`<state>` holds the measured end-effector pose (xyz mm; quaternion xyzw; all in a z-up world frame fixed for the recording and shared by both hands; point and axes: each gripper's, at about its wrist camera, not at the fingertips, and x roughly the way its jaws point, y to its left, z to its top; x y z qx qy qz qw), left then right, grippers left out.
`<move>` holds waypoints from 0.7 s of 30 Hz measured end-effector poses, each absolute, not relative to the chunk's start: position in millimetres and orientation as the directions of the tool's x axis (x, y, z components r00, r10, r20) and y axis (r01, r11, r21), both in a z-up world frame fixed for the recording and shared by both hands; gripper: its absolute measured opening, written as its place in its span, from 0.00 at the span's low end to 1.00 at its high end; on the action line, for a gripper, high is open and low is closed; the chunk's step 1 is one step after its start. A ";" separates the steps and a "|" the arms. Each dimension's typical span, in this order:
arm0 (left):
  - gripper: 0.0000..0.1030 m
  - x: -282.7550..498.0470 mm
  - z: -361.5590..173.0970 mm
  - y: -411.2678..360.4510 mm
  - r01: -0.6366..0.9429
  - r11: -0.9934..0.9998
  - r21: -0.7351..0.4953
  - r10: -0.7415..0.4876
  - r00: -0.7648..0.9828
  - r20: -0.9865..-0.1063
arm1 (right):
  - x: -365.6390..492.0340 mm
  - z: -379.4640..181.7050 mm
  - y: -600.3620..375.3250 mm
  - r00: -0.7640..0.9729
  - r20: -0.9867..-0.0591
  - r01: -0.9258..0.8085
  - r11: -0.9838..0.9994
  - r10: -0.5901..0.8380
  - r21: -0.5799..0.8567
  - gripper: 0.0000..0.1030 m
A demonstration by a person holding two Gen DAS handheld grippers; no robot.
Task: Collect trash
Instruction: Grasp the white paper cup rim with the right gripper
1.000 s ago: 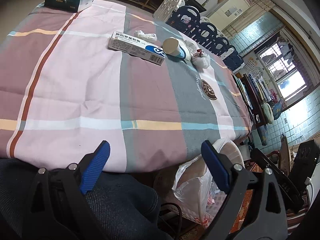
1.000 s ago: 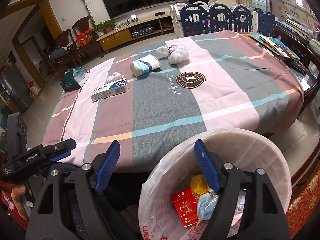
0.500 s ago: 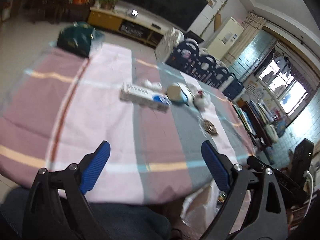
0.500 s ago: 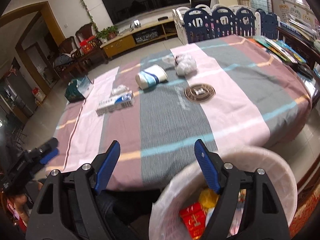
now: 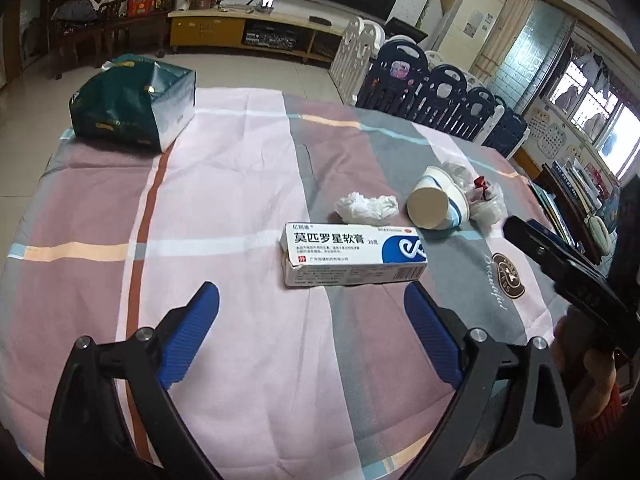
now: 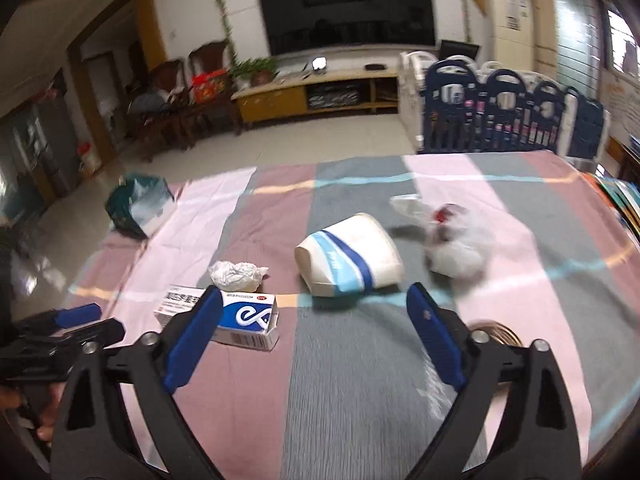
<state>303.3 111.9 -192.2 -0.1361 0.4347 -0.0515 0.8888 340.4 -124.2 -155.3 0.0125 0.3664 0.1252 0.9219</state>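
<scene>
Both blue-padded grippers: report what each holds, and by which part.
Nothing is held. The left gripper and right gripper are open and empty above the striped tablecloth.

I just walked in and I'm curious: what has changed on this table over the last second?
Both open grippers, left gripper and right gripper, moved up from the bin forward over the table. Neither holds anything. The ointment box, tissue and paper cup lie where they were.
</scene>
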 end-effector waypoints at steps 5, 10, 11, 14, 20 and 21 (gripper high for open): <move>0.91 313.5 -196.2 115.4 -0.027 0.949 -0.314 -0.230 0.621 -0.749 | 375.9 -185.3 -95.8 0.716 -0.681 -0.274 0.959 0.155 -0.069 0.88; 0.91 330.9 -199.3 119.1 -0.042 0.953 -0.299 -0.210 0.619 -0.757 | 399.6 -202.9 -85.5 0.678 -0.725 -0.287 0.951 0.118 -0.114 0.16; 0.91 335.4 -199.2 119.4 -0.040 0.956 -0.291 -0.204 0.624 -0.754 | 400.1 -204.1 -87.4 0.677 -0.727 -0.286 0.952 0.117 -0.113 0.16; 0.91 350.1 -199.7 118.7 -0.011 0.958 -0.285 -0.215 0.631 -0.746 | 386.2 -198.2 -99.3 0.668 -0.726 -0.291 0.955 0.163 -0.052 0.16; 0.92 378.1 -206.0 99.0 0.142 0.947 -0.289 -0.314 0.600 -0.736 | 322.1 -169.6 -122.9 0.640 -0.734 -0.338 0.941 0.228 -0.003 0.15; 0.94 382.7 -209.1 94.5 0.171 0.941 -0.291 -0.335 0.582 -0.741 | 313.2 -166.8 -127.5 0.628 -0.741 -0.340 0.940 0.239 0.016 0.15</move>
